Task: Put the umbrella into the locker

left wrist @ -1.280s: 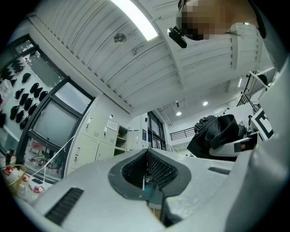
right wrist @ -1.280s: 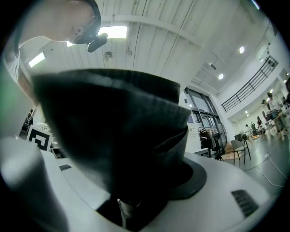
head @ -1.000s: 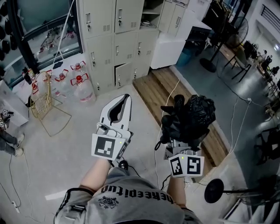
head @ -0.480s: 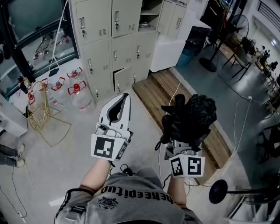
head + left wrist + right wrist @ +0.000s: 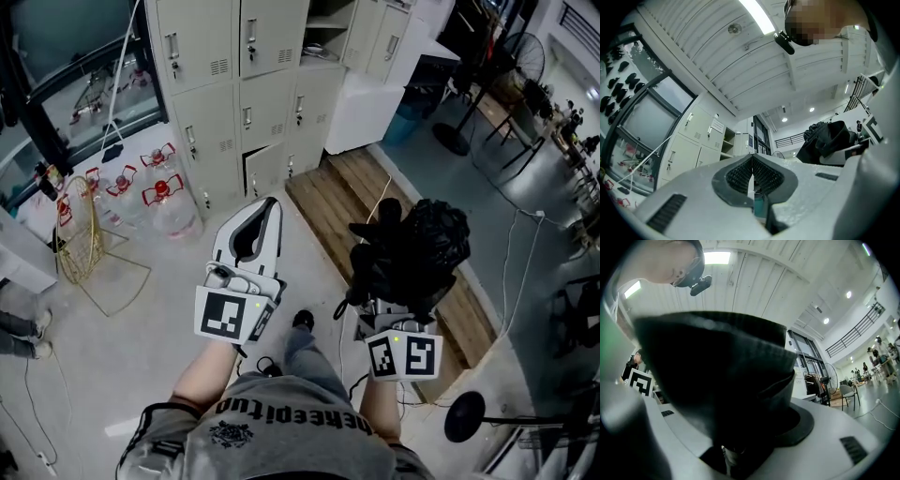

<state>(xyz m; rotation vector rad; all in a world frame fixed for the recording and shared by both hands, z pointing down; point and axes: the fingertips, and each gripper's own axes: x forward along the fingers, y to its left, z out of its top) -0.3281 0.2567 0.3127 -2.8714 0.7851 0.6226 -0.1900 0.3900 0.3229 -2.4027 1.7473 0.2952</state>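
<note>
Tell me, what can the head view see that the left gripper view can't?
Only the head view shows things down low: the wooden platform, the person's grey shirt and a shoe. Only the left gripper view shows the ceiling with its long light, and the camera on the person's head. Both show the grey lockers, the black umbrella and the left hand-held gripper with its jaws together.

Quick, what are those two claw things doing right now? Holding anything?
Left gripper: closed, jaws together, nothing in them.
Right gripper: closed on the black folded umbrella.
</note>
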